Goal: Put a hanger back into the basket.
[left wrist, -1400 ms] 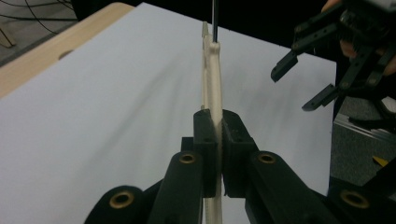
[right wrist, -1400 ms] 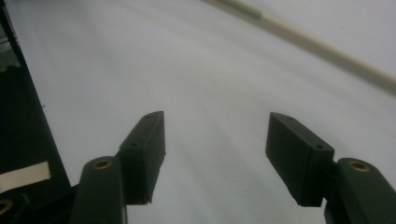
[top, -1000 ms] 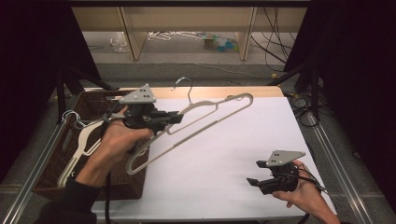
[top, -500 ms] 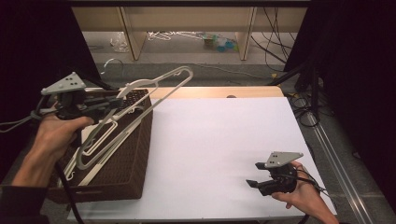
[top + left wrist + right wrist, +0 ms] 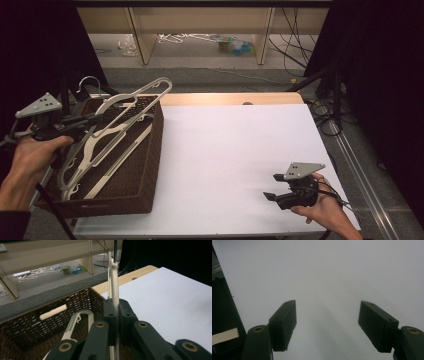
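**A hanger held over the basket**

The left gripper (image 5: 95, 120) is closed tight on a cream hanger (image 5: 131, 107). In the left gripper view the two black jaws squeeze the thin edge of the hanger (image 5: 114, 282) between them. The hanger is up in the air above the brown basket (image 5: 145, 172). It is tilted, with its long end sticking up past the far corner of the basket. Its metal hook (image 5: 89, 82) curls up near the far left corner of the basket.

More cream hangers (image 5: 92, 155) lie inside the basket, under the held one. One of them (image 5: 75, 323) shows in the left gripper view, down by the basket's woven wall (image 5: 50, 310).

The basket sits on the left edge of the white table (image 5: 240, 150).

The right gripper (image 5: 272, 192) is far from the basket, near the front right corner of the table. Its jaws are wide apart, with nothing between them but bare white table (image 5: 327, 277).
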